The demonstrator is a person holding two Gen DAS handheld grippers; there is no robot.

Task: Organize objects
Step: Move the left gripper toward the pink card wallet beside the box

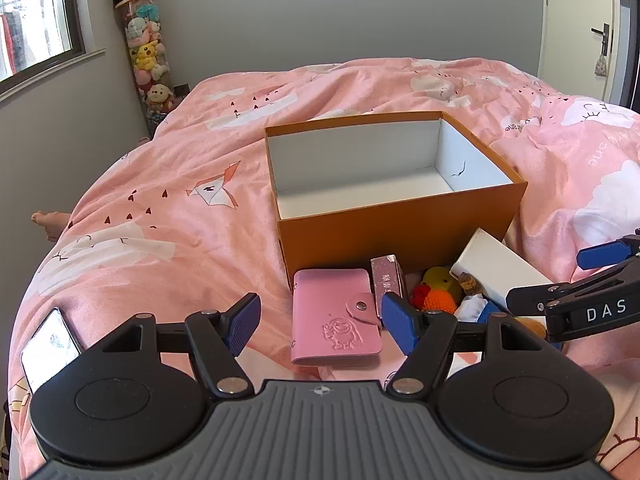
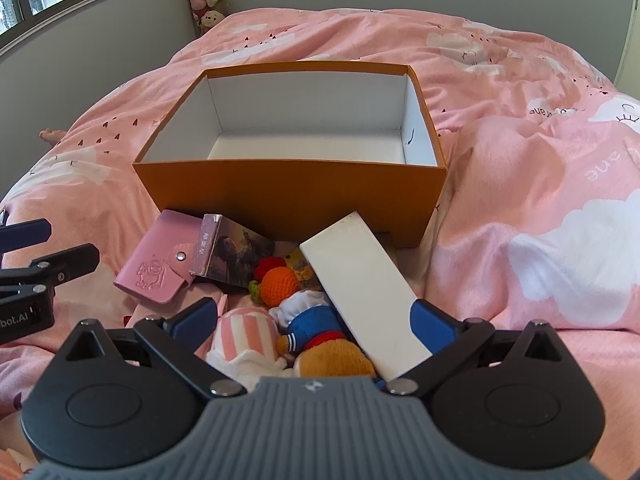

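Note:
An open orange box [image 1: 400, 232] [image 2: 296, 196] with a white, empty inside sits on the pink bed. In front of it lies a pile: a pink card wallet [image 1: 334, 316] [image 2: 158, 270], a small picture box [image 1: 386, 280] [image 2: 234, 254], a crocheted orange-and-red toy [image 1: 438, 290] [image 2: 278, 280], a white flat box [image 1: 500, 276] [image 2: 366, 290], a blue-and-white plush doll [image 2: 308, 324] and a pink-striped plush [image 2: 244, 334]. My left gripper [image 1: 320, 322] is open, its jaws either side of the wallet. My right gripper [image 2: 314, 326] is open over the plush toys, and shows in the left wrist view [image 1: 560, 276].
A phone [image 1: 48, 348] lies on the pink duvet [image 1: 180, 220] at the near left. A tall tube of plush toys [image 1: 148, 56] stands in the far left corner by the window. A bare foot [image 1: 48, 222] shows at the bed's left edge. A door [image 1: 600, 32] is at the far right.

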